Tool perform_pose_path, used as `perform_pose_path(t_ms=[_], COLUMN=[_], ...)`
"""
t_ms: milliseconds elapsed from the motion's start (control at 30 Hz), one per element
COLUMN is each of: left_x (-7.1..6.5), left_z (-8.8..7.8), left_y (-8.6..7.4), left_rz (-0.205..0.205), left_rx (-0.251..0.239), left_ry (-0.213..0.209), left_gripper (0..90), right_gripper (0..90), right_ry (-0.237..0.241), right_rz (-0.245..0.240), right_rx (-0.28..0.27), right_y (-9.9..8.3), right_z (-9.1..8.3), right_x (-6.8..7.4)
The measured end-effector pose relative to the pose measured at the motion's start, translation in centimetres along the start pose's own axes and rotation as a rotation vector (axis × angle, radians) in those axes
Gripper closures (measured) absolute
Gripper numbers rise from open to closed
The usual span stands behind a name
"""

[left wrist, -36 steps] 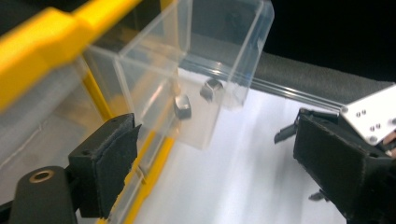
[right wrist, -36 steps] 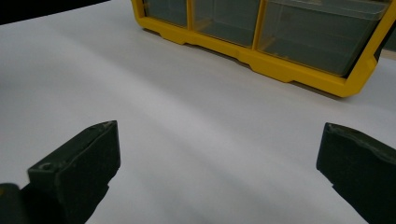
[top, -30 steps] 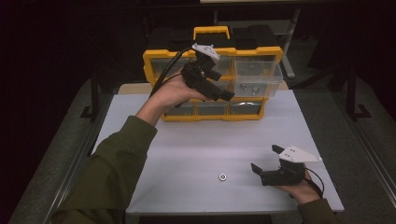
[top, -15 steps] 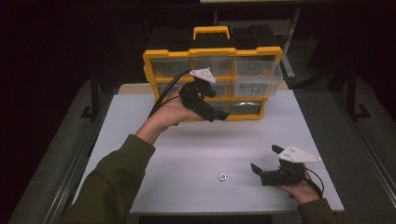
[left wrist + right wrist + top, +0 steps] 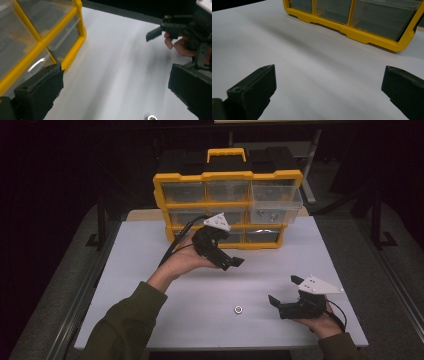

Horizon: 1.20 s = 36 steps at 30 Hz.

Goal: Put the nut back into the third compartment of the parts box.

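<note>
Left gripper [image 5: 235, 262]: jaws spread wide, nothing between them, held off the table [image 5: 150, 270] just in front of the organizer [image 5: 227, 176], pointing toward the nut [image 5: 238, 309]. Right gripper [image 5: 285, 292]: jaws also wide apart, empty, low over the table, well right-front of the organizer, aimed at its base. Nut lies loose on the table, well in front of the organizer, between both grippers, touching neither. Organizer's middle-right drawer [image 5: 276, 209] sticks out.
</note>
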<state>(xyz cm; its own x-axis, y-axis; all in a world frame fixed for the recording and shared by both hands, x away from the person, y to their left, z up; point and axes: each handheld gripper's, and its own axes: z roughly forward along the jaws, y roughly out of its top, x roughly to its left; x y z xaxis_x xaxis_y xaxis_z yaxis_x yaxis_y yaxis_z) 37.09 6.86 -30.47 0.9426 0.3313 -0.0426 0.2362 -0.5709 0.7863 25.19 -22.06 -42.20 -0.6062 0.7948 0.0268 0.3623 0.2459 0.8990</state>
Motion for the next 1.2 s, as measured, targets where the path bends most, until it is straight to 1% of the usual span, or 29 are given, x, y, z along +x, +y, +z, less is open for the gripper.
perform_pose_path(t_ms=[33, 67, 167, 200, 233, 367, 433, 500, 567, 700, 767, 800, 833, 900, 933, 967, 1033, 1067, 1100, 1133, 1167, 1200], left_x=[-0.2, -0.2, -0.4, -0.3, -0.5, -0.9, -1.2, -1.4, -1.6, -2.2, -2.4, -2.6, -2.7, -2.9, -3.1, -3.2, -3.3, -3.6, -3.7, -3.8, -4.0, -4.1], left_z=[0.1, 0.2, 0.5, 0.5, 0.6, 1.1, 1.4, 1.8, 2.3, 3.1, 3.6, 3.7, 3.9, 4.3, 4.5, 4.6, 4.9, 5.1, 5.2, 5.3, 5.5, 5.7], left_y=[-0.3, -0.5, -1.3, -1.5, -1.7, -2.6, -3.1, -3.6, -4.1, -5.1, -5.7, -5.9, -6.2, -6.7, -7.0, -7.2, -7.6, -7.8, -8.0, -8.2, -8.5, -8.7], left_rz=[-0.009, -0.004, -0.021, -0.006, -0.024, -0.020, -0.024, -0.017, -0.021, -0.011, -0.014, -0.014, -0.020, -0.019, -0.030, -0.031, -0.029, -0.046, -0.043, -0.049, -0.058, -0.058], left_rx=[0.001, 0.008, 0.000, 0.017, 0.005, 0.001, 0.009, 0.021, 0.017, 0.031, 0.024, 0.035, 0.035, 0.042, 0.043, 0.048, 0.054, 0.045, 0.051, 0.052, 0.054, 0.053], left_ry=[0.001, 0.001, 0.004, 0.005, 0.001, 0.001, -0.004, -0.007, -0.015, -0.014, -0.020, -0.025, -0.028, -0.031, -0.038, -0.047, -0.046, -0.049, -0.052, -0.052, -0.060, -0.066], left_gripper=[0.0, 0.0, 0.0, 0.0, 0.0, 0.0, 0.0, 0.0, 0.0, 0.0, 0.0, 0.0, 0.0, 0.0, 0.0, 0.0, 0.0, 0.0, 0.0, 0.0, 0.0, 0.0], right_gripper=[0.0, 0.0, 0.0, 0.0, 0.0, 0.0, 0.0, 0.0, 0.0, 0.0, 0.0, 0.0, 0.0, 0.0, 0.0, 0.0, 0.0, 0.0, 0.0, 0.0, 0.0, 0.0], right_ry=[0.000, 0.000, -0.001, -0.001, -0.001, 0.000, -0.001, -0.001, -0.003, -0.003, -0.003, -0.003, -0.003, -0.003, -0.003, -0.003, -0.004, -0.004, -0.004, -0.005, -0.005, -0.005], right_rz=[-0.001, -0.001, -0.002, -0.001, -0.002, -0.003, 0.002, 0.002, 0.001, 0.002, 0.001, 0.000, -0.001, -0.002, -0.002, -0.002, -0.001, -0.001, -0.002, -0.003, -0.003, -0.003], right_rx=[0.000, 0.000, 0.000, 0.000, 0.000, -0.001, 0.003, 0.004, 0.003, 0.002, 0.003, 0.004, 0.005, 0.006, 0.006, 0.006, 0.006, 0.004, 0.005, 0.006, 0.007, 0.007], right_y=[0.0, 0.0, 0.0, 0.0, 0.0, 0.0, 0.0, 0.0, 0.0, 0.0, -0.1, -0.1, -0.1, -0.1, -0.1, -0.1, -0.1, -0.1, -0.1, -0.1, -0.1, -0.1], right_z=[0.0, 0.0, 0.0, 0.0, 0.0, 0.1, 0.1, 0.1, 0.1, 0.1, 0.1, 0.1, 0.1, 0.1, 0.1, 0.1, 0.1, 0.1, 0.1, 0.1, 0.1, 0.1], right_x=[0.0, 0.0, 0.0, 0.0, 0.0, 0.0, 0.0, 0.0, 0.0, 0.0, 0.0, -0.1, -0.1, -0.1, -0.1, -0.1, -0.1, -0.1, -0.1, -0.1, -0.1, -0.1])
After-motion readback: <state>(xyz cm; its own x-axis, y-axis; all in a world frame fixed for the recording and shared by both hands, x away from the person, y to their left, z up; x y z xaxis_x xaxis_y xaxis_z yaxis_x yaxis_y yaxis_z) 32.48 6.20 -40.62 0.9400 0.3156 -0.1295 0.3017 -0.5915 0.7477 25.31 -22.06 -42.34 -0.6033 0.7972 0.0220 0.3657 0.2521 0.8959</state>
